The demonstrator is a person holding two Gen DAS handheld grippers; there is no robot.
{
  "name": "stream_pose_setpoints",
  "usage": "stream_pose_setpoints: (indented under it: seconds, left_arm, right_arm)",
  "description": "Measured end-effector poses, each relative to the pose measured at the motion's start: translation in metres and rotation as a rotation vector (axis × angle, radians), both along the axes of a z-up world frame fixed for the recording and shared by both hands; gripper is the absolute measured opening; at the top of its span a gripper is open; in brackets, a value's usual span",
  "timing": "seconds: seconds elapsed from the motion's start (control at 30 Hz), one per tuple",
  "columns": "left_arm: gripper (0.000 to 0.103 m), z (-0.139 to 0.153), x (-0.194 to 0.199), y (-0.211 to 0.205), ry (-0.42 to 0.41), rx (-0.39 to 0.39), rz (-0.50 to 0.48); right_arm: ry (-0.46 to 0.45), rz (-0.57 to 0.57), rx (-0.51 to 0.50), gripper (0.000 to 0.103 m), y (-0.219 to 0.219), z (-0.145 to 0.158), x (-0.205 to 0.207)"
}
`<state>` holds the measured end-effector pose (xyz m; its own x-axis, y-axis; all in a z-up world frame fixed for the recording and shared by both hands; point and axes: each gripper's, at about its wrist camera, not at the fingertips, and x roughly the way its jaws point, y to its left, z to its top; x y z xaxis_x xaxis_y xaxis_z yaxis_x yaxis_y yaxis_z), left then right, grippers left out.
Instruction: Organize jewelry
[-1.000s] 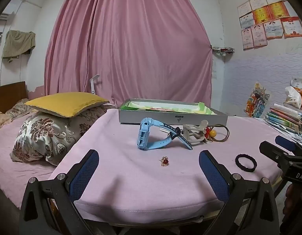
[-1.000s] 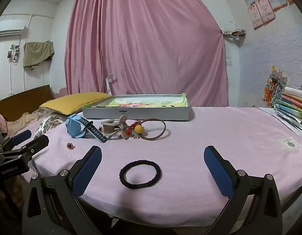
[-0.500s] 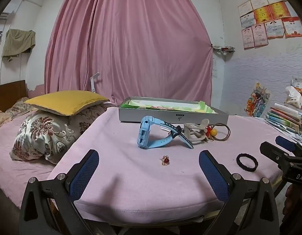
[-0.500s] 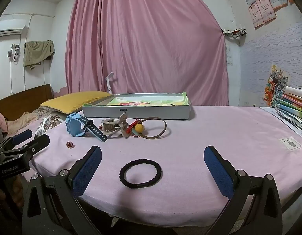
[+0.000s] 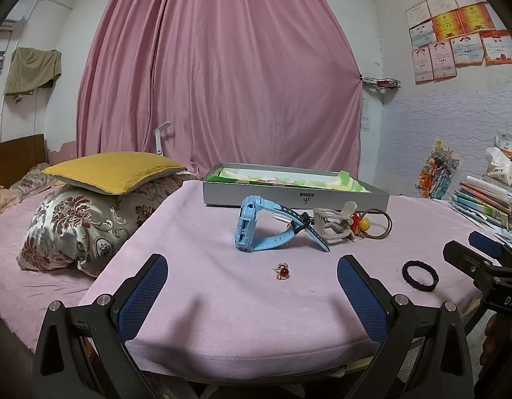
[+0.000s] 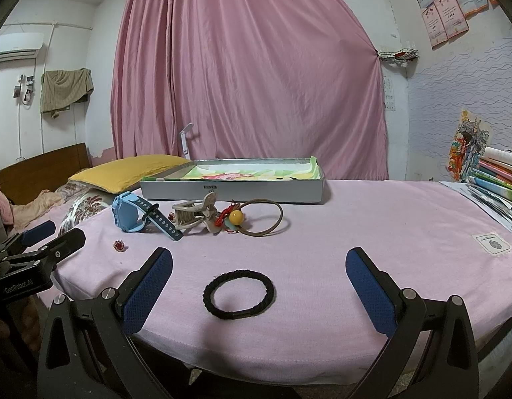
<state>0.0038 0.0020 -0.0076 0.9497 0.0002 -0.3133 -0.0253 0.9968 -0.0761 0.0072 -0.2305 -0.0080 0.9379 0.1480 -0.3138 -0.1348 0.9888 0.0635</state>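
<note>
Where curtain (image 6: 249,76) hangs, tablecloth (image 6: 372,226) spreads.

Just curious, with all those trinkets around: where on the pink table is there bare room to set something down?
Bare cloth lies right of the brown hair loop, toward the book stack, and between the black hair tie and the cluster. Crowded: blue watch, beige claw clip and loop before the grey tray.
</note>
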Motion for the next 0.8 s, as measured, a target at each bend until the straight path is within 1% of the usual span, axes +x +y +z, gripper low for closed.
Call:
stream_pose_setpoints:
  seconds: [0.8]
  left_arm:
    - [0.102,0.0010,-0.0001,-0.0006,0.000,0.001,0.002]
  right_arm:
    - [-0.002,0.003,0.000,0.102,0.0003,-0.0014,-0.0003]
